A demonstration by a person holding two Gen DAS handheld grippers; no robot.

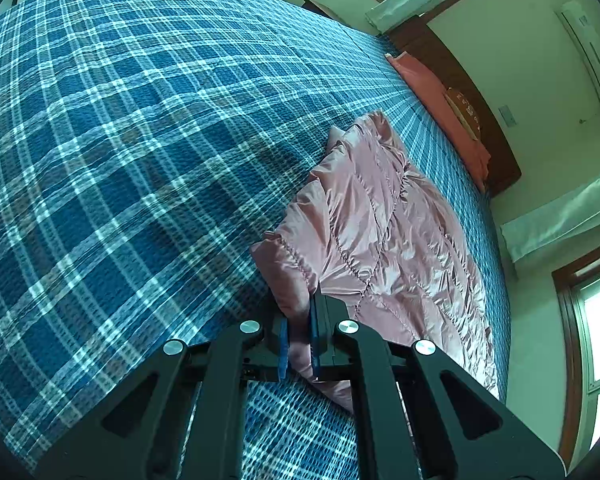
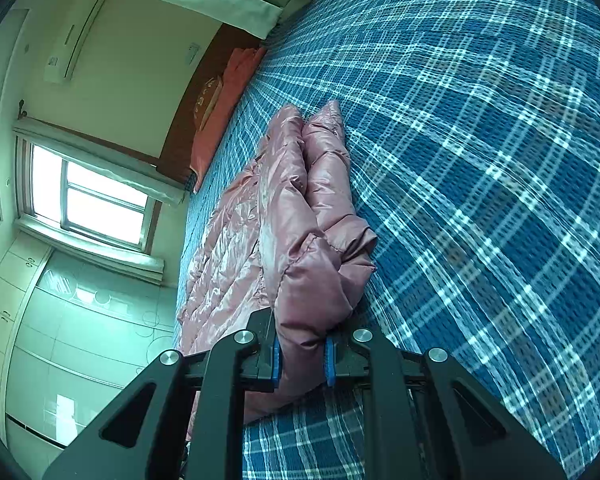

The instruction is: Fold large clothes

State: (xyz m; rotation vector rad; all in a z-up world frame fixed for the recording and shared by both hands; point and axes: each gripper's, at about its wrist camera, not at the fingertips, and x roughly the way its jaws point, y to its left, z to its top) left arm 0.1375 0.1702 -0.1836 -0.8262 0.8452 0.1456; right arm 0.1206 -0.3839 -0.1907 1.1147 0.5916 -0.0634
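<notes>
A shiny pink quilted down jacket [image 1: 384, 236] lies on a bed covered in blue plaid cloth [image 1: 140, 140]. My left gripper [image 1: 299, 344] is shut on a near edge of the jacket, which bunches between its blue pads. In the right wrist view the jacket [image 2: 296, 208] lies folded lengthwise, its two sleeves or edges side by side and pointing away. My right gripper [image 2: 302, 358] is shut on a thick fold of the jacket at its near end. Both grippers sit just above the plaid cloth [image 2: 480, 180].
A pink pillow [image 1: 440, 104] lies at the wooden headboard [image 1: 464, 92] at the far end of the bed. A window [image 2: 92, 196] and white cupboards [image 2: 52, 332] stand beyond the bed's side. An air conditioner [image 1: 588, 52] hangs on the wall.
</notes>
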